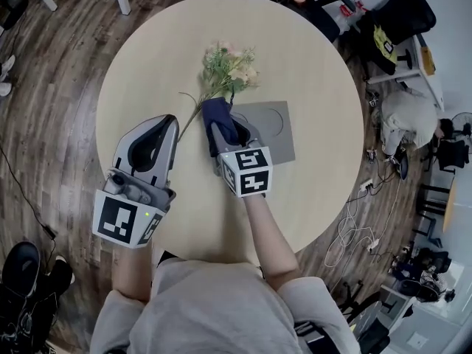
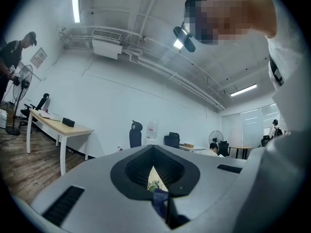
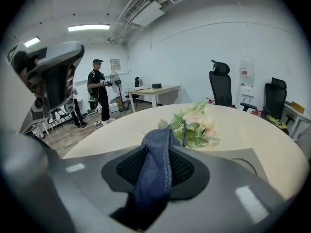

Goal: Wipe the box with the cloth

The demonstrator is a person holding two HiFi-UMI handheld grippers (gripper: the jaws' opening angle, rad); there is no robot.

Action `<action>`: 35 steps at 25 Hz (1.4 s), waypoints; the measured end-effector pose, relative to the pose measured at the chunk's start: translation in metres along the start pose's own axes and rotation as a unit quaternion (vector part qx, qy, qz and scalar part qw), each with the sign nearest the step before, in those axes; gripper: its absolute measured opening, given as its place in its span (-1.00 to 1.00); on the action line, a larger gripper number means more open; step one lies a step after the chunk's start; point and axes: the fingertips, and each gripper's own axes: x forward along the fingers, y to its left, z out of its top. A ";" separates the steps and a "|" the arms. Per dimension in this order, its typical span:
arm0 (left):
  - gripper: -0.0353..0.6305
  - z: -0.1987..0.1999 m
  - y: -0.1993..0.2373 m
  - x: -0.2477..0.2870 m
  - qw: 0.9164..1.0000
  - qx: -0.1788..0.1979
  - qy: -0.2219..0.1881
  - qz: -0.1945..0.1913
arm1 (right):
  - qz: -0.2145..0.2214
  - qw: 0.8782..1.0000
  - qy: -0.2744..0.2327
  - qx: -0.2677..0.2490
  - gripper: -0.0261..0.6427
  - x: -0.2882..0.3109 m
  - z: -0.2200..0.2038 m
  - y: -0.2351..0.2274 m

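A flat grey box (image 1: 271,130) lies on the round wooden table (image 1: 317,72), right of centre. My right gripper (image 1: 227,133) hovers over the box's left edge, shut on a dark blue cloth (image 1: 220,122). In the right gripper view the cloth (image 3: 158,166) hangs folded between the jaws of the right gripper (image 3: 155,152), with the box (image 3: 250,160) beyond. My left gripper (image 1: 164,127) stays left of the box, tilted up, shut and holding nothing. Its own view shows the left gripper (image 2: 153,148) against ceiling and far wall.
A bunch of artificial flowers (image 1: 228,68) lies just beyond the box, stem pointing toward my left gripper. Office chairs (image 1: 398,13) and floor cables (image 1: 354,227) are past the table's right edge. A person (image 3: 99,89) stands by a far desk.
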 end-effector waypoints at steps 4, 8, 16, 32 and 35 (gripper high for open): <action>-0.87 -0.003 0.004 0.000 1.000 -0.007 0.000 0.007 | -0.012 1.000 0.002 0.008 -0.42 0.000 -0.001 -0.008; -0.87 -0.008 0.004 0.000 1.000 -0.012 0.000 0.008 | 0.005 0.999 0.036 0.008 -0.49 0.013 -0.011 -0.004; -0.87 -0.011 -0.001 0.001 1.000 -0.015 0.005 0.009 | -0.013 0.998 0.053 -0.035 -0.69 0.018 -0.012 -0.019; -0.87 -0.011 -0.017 0.004 1.000 -0.014 0.005 0.011 | -0.078 0.995 0.055 -0.007 -0.70 -0.007 -0.019 -0.100; -0.87 -0.010 -0.019 0.004 1.000 -0.013 0.005 0.012 | -0.093 0.994 0.059 -0.009 -0.70 -0.012 -0.020 -0.118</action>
